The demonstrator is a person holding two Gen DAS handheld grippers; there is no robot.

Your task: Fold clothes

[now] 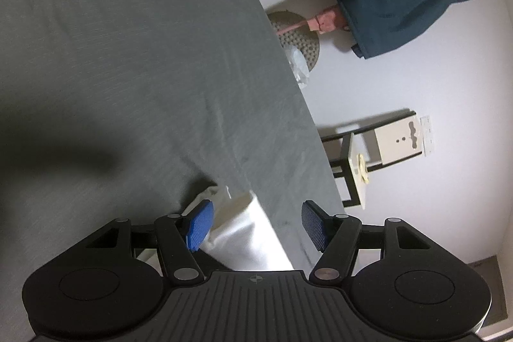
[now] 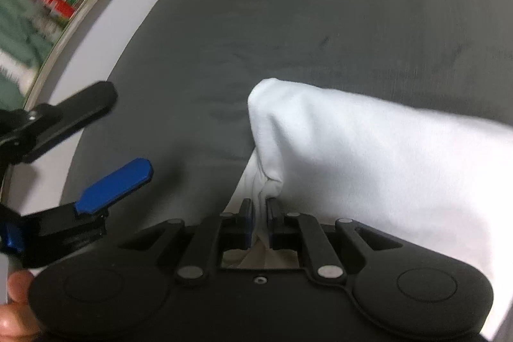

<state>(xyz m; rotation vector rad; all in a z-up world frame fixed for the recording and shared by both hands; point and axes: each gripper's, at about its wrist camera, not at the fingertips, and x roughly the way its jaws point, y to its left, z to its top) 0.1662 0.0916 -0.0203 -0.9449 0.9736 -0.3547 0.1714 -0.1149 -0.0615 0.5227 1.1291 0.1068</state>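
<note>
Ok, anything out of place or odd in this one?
Nothing stands out. The right tool is shut on a bunched edge of the white garment, which lies on the grey sheet; the left tool is open beside it.

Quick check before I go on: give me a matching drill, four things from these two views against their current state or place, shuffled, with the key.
Things
1. left tongs
2. right tongs
3. white garment
4. dark blue garment

States or places
A. lies on the grey bed sheet, partly bunched up
B. shut on a pinch of white fabric
C. off the bed, on the pale surface beyond it
D. open, with a strip of white cloth between its pads

Pairs: 1-D, 2-B, 3-A, 4-C
</note>
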